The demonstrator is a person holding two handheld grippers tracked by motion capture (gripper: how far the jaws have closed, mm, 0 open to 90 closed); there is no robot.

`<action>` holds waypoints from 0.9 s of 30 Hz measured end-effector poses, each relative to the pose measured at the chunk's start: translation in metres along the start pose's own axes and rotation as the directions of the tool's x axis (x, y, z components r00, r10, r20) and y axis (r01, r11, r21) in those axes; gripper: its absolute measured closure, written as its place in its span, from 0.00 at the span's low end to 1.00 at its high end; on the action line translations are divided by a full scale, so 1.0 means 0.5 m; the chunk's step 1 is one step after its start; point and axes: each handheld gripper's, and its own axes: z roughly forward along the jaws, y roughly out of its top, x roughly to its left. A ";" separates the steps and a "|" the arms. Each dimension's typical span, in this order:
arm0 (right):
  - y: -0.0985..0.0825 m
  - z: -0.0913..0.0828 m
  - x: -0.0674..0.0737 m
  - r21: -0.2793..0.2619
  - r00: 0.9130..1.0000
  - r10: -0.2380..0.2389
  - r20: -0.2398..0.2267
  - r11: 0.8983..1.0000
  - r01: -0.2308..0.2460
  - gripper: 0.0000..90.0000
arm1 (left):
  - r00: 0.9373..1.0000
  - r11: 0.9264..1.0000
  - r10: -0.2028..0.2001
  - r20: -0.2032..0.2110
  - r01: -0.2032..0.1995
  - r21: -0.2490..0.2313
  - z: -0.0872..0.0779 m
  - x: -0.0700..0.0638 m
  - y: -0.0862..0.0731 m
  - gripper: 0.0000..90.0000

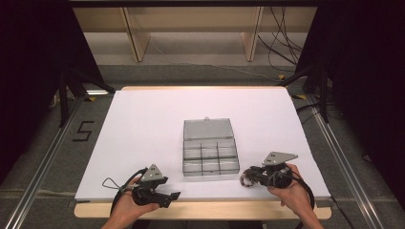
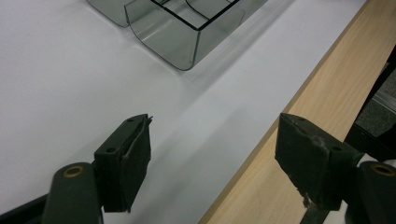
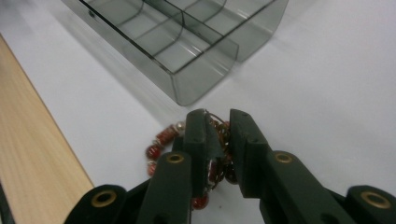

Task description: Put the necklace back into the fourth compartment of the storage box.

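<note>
A clear grey compartment box [image 1: 210, 169] lies open in the middle of the white table, its lid [image 1: 208, 128] folded back flat behind it. All its compartments that I can see look empty. To the right of the box's near corner [image 3: 201, 84], a bracelet of red beads [image 3: 161, 139] lies on the table, and my right gripper [image 3: 218, 122] is shut on it. In the high view the bracelet [image 1: 245, 181] shows at the jaw tips of that gripper [image 1: 249, 178]. My left gripper [image 1: 175, 196] stands open over the table's front edge with nothing between its jaws [image 2: 212, 158], and the box [image 2: 182, 46] lies ahead of it.
The white sheet [image 1: 143, 133] covers the table, and a bare wooden strip [image 2: 289, 149] runs along its front edge. Beyond the table are wooden shelf legs [image 1: 136, 43] and loose cables [image 1: 282, 47] on the floor. Dark curtains hang at both sides.
</note>
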 end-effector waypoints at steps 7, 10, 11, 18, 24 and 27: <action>0.013 -0.010 0.012 0.006 1.000 -0.025 0.003 1.000 0.025 0.96 | 1.000 1.000 0.011 0.002 -0.011 -0.008 -0.001 0.001 0.001 0.30; 0.014 -0.009 0.010 0.004 0.999 -0.033 0.001 0.999 0.033 0.96 | 1.000 1.000 0.018 -0.007 -0.018 0.003 -0.002 0.003 0.002 0.30; 0.017 -0.012 0.010 0.000 0.999 -0.031 0.008 1.000 0.031 0.96 | 1.000 1.000 0.010 -0.005 -0.010 0.002 -0.002 0.004 0.001 0.30; 0.028 -0.024 0.015 -0.015 0.999 -0.032 0.009 0.999 0.032 0.96 | 1.000 1.000 0.020 0.003 -0.020 0.002 -0.004 0.004 0.003 0.30; 0.039 -0.036 0.010 -0.018 0.999 -0.052 0.010 0.998 0.052 0.96 | 1.000 1.000 0.013 -0.008 -0.013 0.005 -0.005 0.006 0.004 0.30; 0.046 -0.045 0.008 -0.030 0.998 -0.057 0.028 0.998 0.058 0.96 | 1.000 1.000 0.008 0.002 -0.008 0.004 -0.004 0.005 0.003 0.30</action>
